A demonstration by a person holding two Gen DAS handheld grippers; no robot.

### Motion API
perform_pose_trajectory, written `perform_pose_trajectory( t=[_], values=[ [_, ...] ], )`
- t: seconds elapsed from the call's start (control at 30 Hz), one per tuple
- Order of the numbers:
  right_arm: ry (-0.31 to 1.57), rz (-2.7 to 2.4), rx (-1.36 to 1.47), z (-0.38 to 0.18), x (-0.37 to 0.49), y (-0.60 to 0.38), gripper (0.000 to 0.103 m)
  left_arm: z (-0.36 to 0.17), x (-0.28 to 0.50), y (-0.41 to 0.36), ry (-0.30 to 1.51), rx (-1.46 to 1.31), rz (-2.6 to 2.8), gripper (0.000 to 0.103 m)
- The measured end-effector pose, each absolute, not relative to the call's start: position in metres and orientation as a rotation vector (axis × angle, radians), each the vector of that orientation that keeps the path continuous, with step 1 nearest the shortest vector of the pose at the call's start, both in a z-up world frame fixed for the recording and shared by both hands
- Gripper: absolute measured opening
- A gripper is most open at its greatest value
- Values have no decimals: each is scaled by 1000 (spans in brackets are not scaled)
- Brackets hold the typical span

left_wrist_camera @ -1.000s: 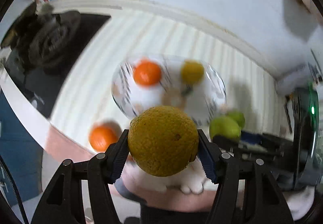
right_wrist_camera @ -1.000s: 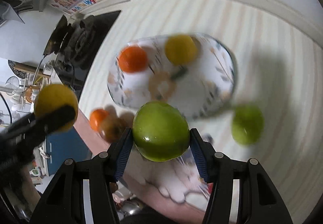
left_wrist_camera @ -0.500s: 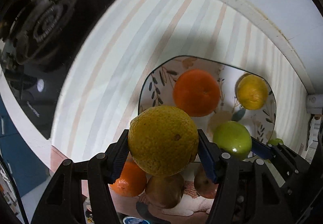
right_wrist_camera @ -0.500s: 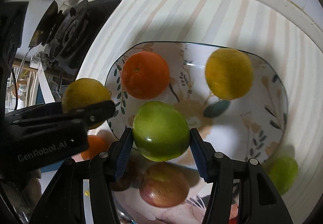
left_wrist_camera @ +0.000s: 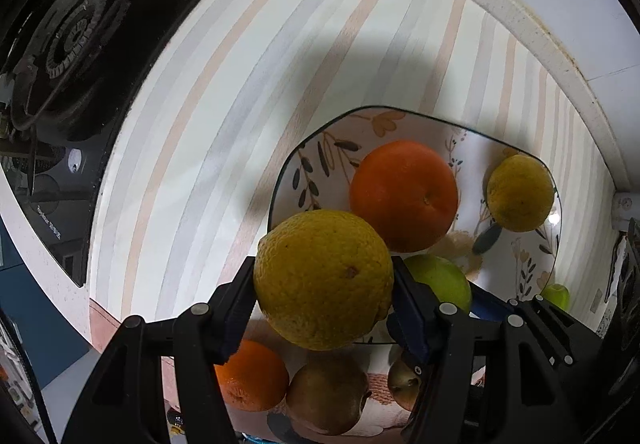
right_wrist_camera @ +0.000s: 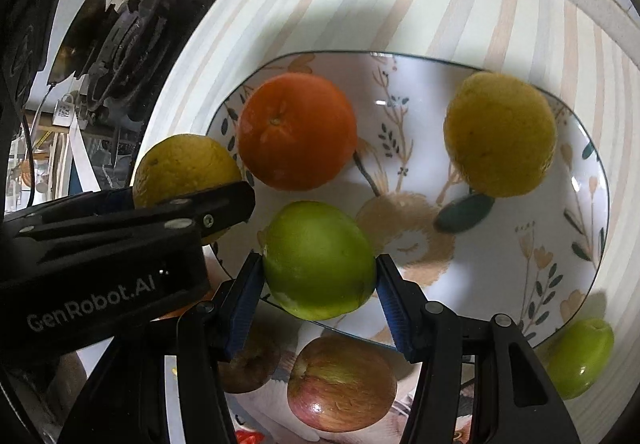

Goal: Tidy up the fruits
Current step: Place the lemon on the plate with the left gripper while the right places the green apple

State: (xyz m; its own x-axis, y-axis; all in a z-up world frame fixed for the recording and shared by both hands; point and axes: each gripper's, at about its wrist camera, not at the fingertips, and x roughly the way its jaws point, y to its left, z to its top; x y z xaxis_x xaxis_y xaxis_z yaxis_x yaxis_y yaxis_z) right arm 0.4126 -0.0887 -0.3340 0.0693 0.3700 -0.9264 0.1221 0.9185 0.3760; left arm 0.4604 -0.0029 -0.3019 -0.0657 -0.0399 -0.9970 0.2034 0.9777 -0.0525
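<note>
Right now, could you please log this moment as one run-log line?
left gripper: shut on yellow orange | right gripper: shut on green apple | both over plate

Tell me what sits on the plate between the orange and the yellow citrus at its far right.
No fruit: in the right wrist view, only bare plate with its painted stems separates the orange and yellow citrus.

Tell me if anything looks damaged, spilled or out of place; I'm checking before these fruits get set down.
Nothing stands out. The plate sits flat and unbroken with an orange and a yellow citrus on it, and the other fruits look whole.
</note>
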Motion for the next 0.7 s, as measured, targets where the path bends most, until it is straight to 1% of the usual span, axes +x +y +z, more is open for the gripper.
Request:
perform_pose_trajectory(
  t=[0.1,0.13,0.17,0.2,0.23,0.27,0.37,0.43,0.5,0.57,0.67,0.7],
  values=[
    [1505,201,425,-337,413,-90,61,-306,462,-4,1637,114,-208,61],
    [1508,206,438,-337,413,-91,64,-306,463,-4,1637,108,-211,62],
    [1514,213,452,-337,413,-92,68,-306,463,-3,1634,98,-210,65],
    [1520,201,443,-338,413,-92,73,-305,465,-3,1629,91,-211,72],
    [1526,187,424,-337,411,-98,75,-304,466,-3,1625,88,-213,78],
    [1523,197,434,-336,410,-98,75,-302,467,-3,1620,88,-210,85],
    [1530,189,433,-334,407,-103,81,-296,469,-2,1600,90,-205,85],
    [1530,175,416,-331,405,-104,89,-293,469,-3,1594,96,-203,85],
    [1528,154,386,-326,402,-108,92,-288,465,-3,1580,110,-194,85],
    [1530,126,354,-322,398,-112,92,-283,460,-3,1566,120,-189,86],
    [1531,90,340,-318,393,-122,93,-279,452,2,1547,127,-181,93],
    [1527,78,331,-316,390,-127,93,-278,449,5,1540,123,-180,94]
  ],
)
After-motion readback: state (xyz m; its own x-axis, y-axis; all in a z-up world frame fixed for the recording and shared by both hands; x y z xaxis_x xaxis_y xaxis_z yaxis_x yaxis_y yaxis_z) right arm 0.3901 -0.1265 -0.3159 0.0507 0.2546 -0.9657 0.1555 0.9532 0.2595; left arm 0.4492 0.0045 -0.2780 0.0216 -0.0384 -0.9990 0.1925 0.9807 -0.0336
